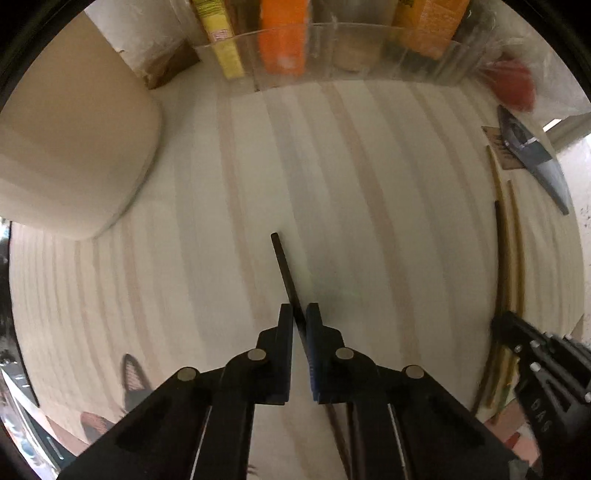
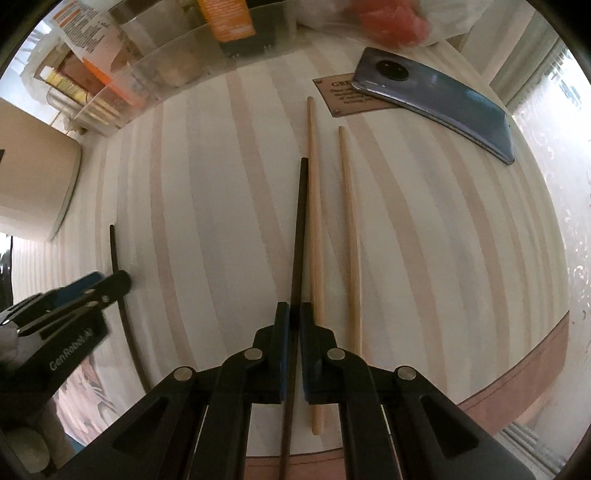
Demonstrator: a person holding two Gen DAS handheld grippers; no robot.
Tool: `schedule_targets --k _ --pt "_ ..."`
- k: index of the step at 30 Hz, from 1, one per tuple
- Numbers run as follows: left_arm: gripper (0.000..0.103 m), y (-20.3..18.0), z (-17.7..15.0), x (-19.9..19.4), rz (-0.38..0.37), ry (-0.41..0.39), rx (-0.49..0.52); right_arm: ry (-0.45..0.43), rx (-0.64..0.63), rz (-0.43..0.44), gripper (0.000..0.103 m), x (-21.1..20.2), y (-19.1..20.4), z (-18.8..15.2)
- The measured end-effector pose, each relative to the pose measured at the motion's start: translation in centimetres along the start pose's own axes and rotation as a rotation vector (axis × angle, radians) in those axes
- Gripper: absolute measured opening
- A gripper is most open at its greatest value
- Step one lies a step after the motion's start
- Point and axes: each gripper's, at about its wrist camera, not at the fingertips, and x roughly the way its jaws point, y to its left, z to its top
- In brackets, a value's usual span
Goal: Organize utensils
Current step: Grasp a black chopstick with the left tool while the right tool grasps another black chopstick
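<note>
Two hand-held grippers worked over a round desk [image 2: 229, 206] with a pale striped wood top. The left gripper [image 1: 298, 314] was clenched on a dark chopstick [image 1: 285, 273], which stuck out forward from between its fingers above the desk. The right gripper [image 2: 294, 314] was clenched on a second dark chopstick [image 2: 300, 229], whose shaft ran straight ahead from the narrow gap between its fingers.

Just to the right of that second dark chopstick, two light wooden chopsticks lay flat on the desk, roughly parallel. The nearer wooden chopstick [image 2: 314, 221] lay right beside the dark one, and the farther wooden chopstick [image 2: 350, 229] sat a little apart to the right.

Beyond the wooden chopsticks, a blue-grey smartphone [image 2: 436, 99] lay face down, partly over a small brown plaque [image 2: 332, 98]. At the far edge of the desk stood a clear plastic organizer [image 2: 177, 55] holding orange and yellow packets. A red, blurred item in plastic wrap [image 2: 391, 18] sat at the far right. A beige rounded container [image 1: 74, 155] stood on the left side.
</note>
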Motion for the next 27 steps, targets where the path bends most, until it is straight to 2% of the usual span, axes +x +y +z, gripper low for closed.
schedule_targets --k 4,9,15,18,22,27 --pt "0.004 3.7 -1.3 0.0 0.056 -0.007 -0.021 0.012 -0.012 0.029 0.006 0.3 1.3 0.7" --pt "0.004 10.5 -4.0 0.2 0.124 0.005 -0.126 0.033 -0.095 0.079 0.006 1.2 6.0 0.3" --pt "0.004 16.2 -6.9 0.4 0.167 0.018 -0.202 0.071 -0.23 0.11 0.005 1.7 12.1 -0.5" --pt "0.004 17.3 -7.1 0.3 0.129 0.02 -0.231 0.105 -0.302 0.086 0.005 2.2 14.0 -1.0" --pt "0.003 19.3 -6.3 0.6 0.061 0.024 -0.268 0.141 -0.328 0.044 0.006 2.7 15.0 -0.2" --pt "0.003 18.3 -5.6 0.9 0.031 0.012 -0.26 0.154 -0.338 0.001 0.007 3.1 16.7 1.6"
